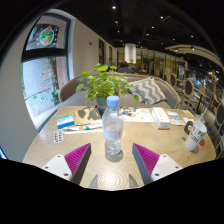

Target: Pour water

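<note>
Your claw (111,170) is spread wide, its two fingers apart with the magenta pads (75,157) facing inward, and it has hold of nothing. The water bottle (113,127) stands upright on the round wooden table (150,140), just ahead of the fingertips and centred on the gap between them, with clear space on either side, so neither pad touches it. It is a clear plastic bottle with a pale blue cap (113,101), still on. Beyond the bottle, on the far side of the table, you have a leafy green plant (104,82) rising behind the cap. Ahead and to the left of your left finger lie some small items: a stack of flat things with a red and blue top (58,136) and a book or box (66,122) further on; you cannot tell exactly what they are. Papers or magazines (143,115) lie spread behind and to the right of the bottle. Well off to the right, past your right finger, a white paper cup with a green mark (195,134) stands near the table's edge. Past the table you see a cushioned seat with a zigzag pillow (150,91), a wall with a framed screen (44,36) to the left, and a dim room with ceiling lights and more chairs to the right.
</note>
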`<state>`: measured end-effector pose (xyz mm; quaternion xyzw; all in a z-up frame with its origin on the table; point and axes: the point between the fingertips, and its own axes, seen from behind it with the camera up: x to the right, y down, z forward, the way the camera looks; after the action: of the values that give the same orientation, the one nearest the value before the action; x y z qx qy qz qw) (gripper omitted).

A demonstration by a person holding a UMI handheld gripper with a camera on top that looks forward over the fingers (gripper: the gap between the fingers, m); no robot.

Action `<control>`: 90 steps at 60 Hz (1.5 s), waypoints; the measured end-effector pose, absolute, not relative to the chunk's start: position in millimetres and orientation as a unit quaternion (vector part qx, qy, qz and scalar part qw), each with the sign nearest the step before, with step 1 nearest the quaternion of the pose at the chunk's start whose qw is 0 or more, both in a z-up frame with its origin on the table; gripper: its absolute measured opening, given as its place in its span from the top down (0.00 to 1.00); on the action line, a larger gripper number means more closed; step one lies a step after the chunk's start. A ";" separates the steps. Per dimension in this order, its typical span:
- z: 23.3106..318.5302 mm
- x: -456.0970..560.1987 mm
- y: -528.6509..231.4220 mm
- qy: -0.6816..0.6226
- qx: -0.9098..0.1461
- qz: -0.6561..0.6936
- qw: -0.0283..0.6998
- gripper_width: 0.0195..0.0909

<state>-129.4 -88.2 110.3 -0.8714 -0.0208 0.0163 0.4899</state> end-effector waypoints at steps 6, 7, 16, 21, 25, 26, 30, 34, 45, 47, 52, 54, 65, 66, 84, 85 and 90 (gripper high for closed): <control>94.0 -127.3 -48.7 -0.023 -0.865 0.014 0.502 0.08; 90.5 -126.2 -42.0 -0.024 -0.864 0.014 0.504 0.09; 69.8 -131.5 -2.3 -0.038 -0.855 0.014 0.518 0.20; 61.8 -134.7 10.1 -0.045 -0.850 0.015 0.524 0.27; 59.5 -134.7 18.1 -0.040 -0.847 0.019 0.530 0.37; 59.4 -135.0 19.2 -0.038 -0.846 0.021 0.531 0.41; 61.2 -135.9 23.5 -0.031 -0.843 0.030 0.537 0.57; 61.0 -139.4 24.5 -0.034 -0.841 0.038 0.539 0.62; 61.2 -138.6 24.5 -0.030 -0.843 0.047 0.536 0.83; 62.2 -136.4 23.4 -0.026 -0.843 0.044 0.536 0.83; 66.8 -135.2 20.3 -0.022 -0.843 0.044 0.536 0.83; 71.7 -133.9 17.6 -0.019 -0.842 0.045 0.537 0.83; 117.5 -124.5 4.6 0.012 -0.831 0.072 0.551 0.83; 123.4 -123.1 3.0 0.018 -0.830 0.078 0.552 0.83; 235.0 -65.3 -6.3 0.175 -0.762 0.272 0.561 0.83; 239.8 -59.7 -6.2 0.186 -0.756 0.285 0.559 0.83; 258.9 -35.1 -3.2 0.247 -0.719 0.361 0.540 0.84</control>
<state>-35.1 -3.2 258.9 -0.7192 0.2469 0.3612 0.5397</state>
